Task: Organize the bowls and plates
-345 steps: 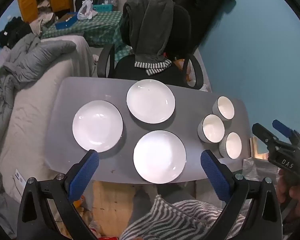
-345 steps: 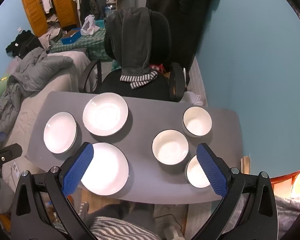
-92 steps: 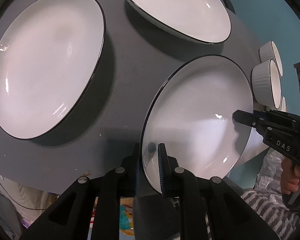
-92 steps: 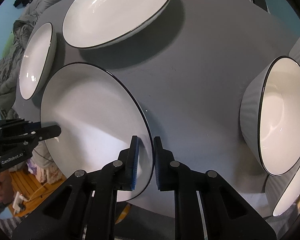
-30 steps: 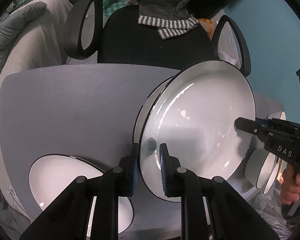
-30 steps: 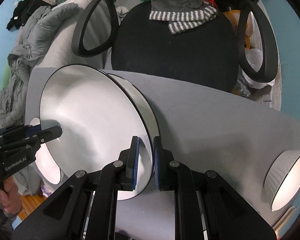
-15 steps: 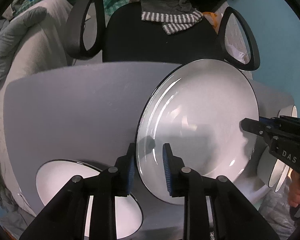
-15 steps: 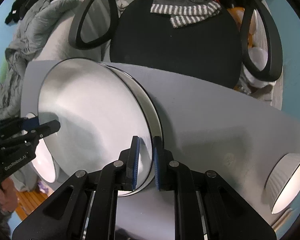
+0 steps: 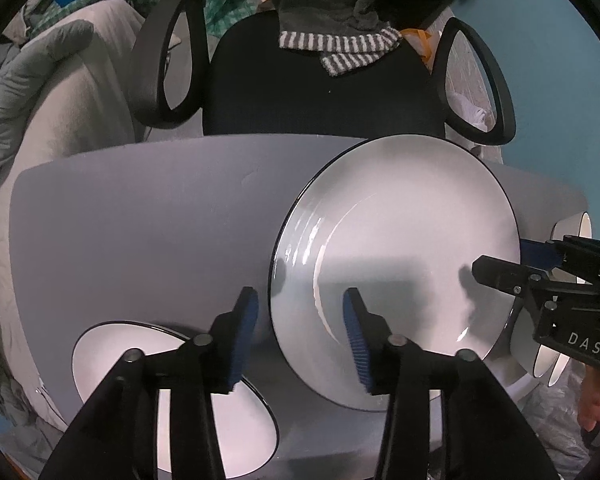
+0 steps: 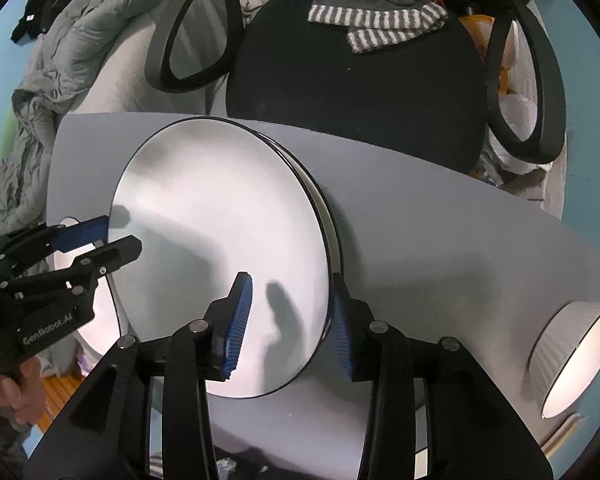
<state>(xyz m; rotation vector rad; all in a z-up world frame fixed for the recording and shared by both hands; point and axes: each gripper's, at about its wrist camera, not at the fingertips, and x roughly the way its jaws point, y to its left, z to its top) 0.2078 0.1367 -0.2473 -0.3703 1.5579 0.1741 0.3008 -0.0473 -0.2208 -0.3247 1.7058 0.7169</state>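
Observation:
A white black-rimmed plate (image 9: 396, 256) (image 10: 224, 256) lies stacked on a second plate (image 10: 330, 228) at the far side of the grey table (image 9: 140, 240). My left gripper (image 9: 300, 332) is open, its jaws astride the plate's left rim. My right gripper (image 10: 290, 320) is open astride the right rim. Each gripper shows in the other's view, the right one (image 9: 540, 264) and the left one (image 10: 80, 244). A third plate (image 9: 188, 408) lies at the near left. White ribbed bowls (image 10: 576, 356) (image 9: 568, 232) stand at the right end.
A black office chair (image 9: 324, 92) (image 10: 356, 72) with a grey garment and striped cloth stands just beyond the table's far edge. A bed with grey bedding (image 9: 28, 92) is to the left. A blue wall (image 9: 556, 60) is on the right.
Both grippers, shut on the plate's opposite rims a moment ago, have opened. The plate has settled flat on the plate beneath it.

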